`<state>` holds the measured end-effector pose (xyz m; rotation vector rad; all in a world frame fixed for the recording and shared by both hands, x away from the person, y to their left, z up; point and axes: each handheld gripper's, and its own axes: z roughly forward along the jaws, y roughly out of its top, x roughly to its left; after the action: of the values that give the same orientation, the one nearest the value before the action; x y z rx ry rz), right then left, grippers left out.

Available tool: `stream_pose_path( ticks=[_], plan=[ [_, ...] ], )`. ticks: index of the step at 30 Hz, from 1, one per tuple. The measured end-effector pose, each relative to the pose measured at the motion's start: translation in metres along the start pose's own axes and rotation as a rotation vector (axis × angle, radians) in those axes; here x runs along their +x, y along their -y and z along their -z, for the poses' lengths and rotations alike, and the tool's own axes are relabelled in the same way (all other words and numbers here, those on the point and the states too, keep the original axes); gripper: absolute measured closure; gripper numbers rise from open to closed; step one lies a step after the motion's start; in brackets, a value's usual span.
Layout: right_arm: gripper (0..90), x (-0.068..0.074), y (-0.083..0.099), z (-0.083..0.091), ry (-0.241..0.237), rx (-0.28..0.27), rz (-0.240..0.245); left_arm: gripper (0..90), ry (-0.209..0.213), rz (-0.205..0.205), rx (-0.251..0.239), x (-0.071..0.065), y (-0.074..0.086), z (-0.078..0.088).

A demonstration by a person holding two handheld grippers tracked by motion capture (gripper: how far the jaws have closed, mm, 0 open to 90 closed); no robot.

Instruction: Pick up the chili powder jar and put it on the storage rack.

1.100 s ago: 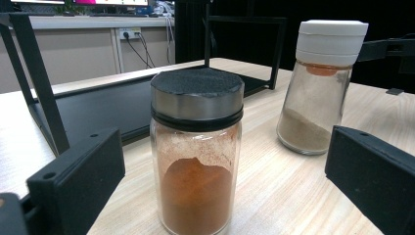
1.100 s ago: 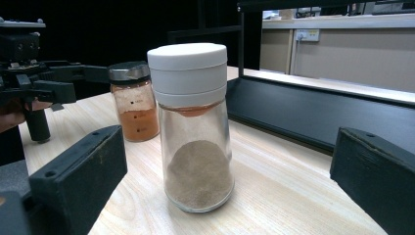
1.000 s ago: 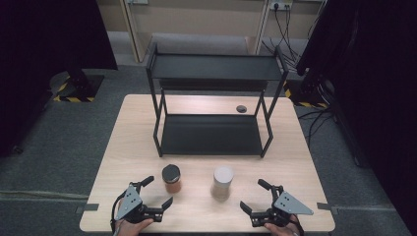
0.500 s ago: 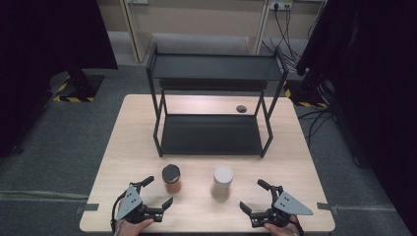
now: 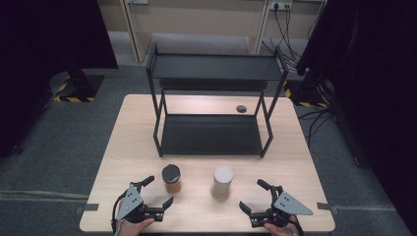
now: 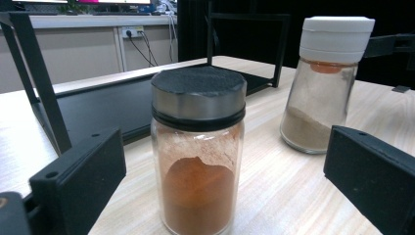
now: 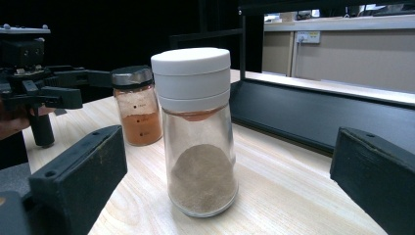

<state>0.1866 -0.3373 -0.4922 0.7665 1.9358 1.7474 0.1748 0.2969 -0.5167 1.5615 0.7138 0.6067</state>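
A glass jar of orange-brown powder with a black lid [image 5: 171, 178] [image 6: 197, 152] [image 7: 137, 105] stands upright near the table's front, left of centre. To its right stands a white-capped glass shaker of tan powder [image 5: 222, 182] [image 7: 197, 132] [image 6: 323, 83]. My left gripper [image 5: 157, 193] [image 6: 222, 196] is open, low at the front left, its jaws wide apart and facing the jar, not touching it. On the front right my right gripper [image 5: 254, 195] [image 7: 227, 196] is open too, jaws spread toward the shaker without contact.
A black two-tier metal rack [image 5: 212, 98] stands at the middle and back of the wooden table [image 5: 290, 162]. A small dark round object [image 5: 241, 108] lies on the table behind the rack's right side. Cables and black stands sit on the floor beyond.
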Motion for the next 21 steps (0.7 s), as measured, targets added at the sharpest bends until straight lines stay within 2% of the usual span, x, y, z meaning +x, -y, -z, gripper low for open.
stream_pose_path(
  ticks=[12,21],
  plan=[
    [0.6,-0.001,0.000,-0.001,0.002,0.000,-0.009,1.3,0.001,0.005,0.053,0.001,-0.009,-0.013],
    [0.6,-0.002,0.000,-0.001,-0.002,-0.002,-0.014,3.7,-0.015,0.003,0.089,0.004,-0.016,-0.026]
  ],
)
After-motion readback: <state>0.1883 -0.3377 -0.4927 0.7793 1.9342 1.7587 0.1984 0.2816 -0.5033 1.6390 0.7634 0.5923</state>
